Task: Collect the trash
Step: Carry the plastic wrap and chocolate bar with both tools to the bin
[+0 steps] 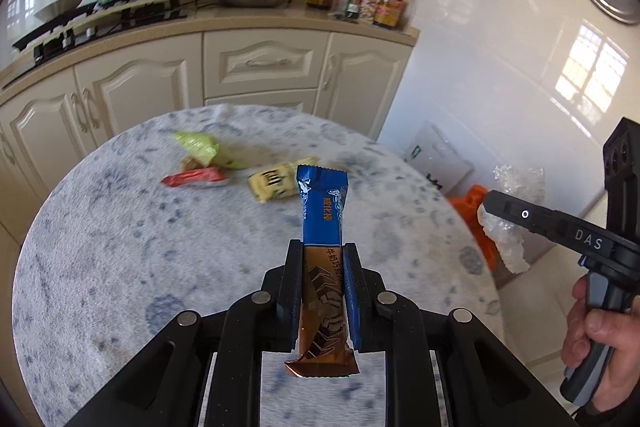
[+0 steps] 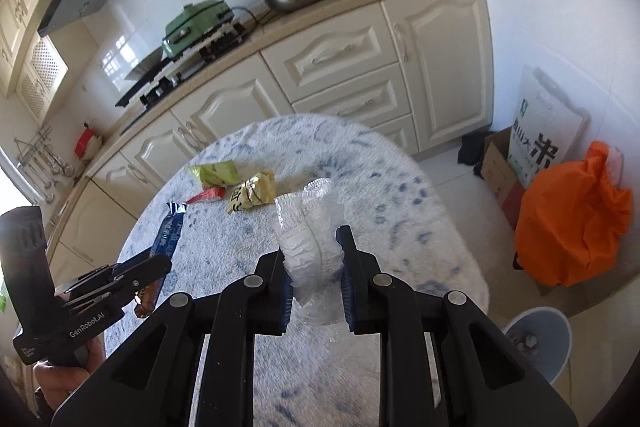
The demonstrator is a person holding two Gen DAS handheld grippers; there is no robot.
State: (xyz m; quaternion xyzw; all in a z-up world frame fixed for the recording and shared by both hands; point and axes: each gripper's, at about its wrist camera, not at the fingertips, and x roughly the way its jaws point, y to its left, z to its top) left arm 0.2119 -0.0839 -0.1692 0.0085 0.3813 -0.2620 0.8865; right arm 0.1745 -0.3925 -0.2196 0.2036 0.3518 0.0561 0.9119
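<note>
Trash: left gripper (image 1: 322, 263) pinches blue snack wrapper (image 1: 322, 203); right gripper (image 2: 312, 255) clamps crumpled plastic (image 2: 310, 227) (both above table (image 1: 120, 247)).

A blue-and-brown chocolate bar wrapper (image 1: 323, 255) is pinched upright in the left tool (image 1: 322, 291), lifted off the table (image 1: 120, 267). A crumpled clear plastic wrapper (image 2: 312, 247) is clamped in the right tool (image 2: 314, 291). Three more lie near the table's far edge (close together): a green wrapper (image 1: 202, 148), a red wrapper (image 1: 195, 177) and a yellow wrapper (image 1: 276, 183).
</note>
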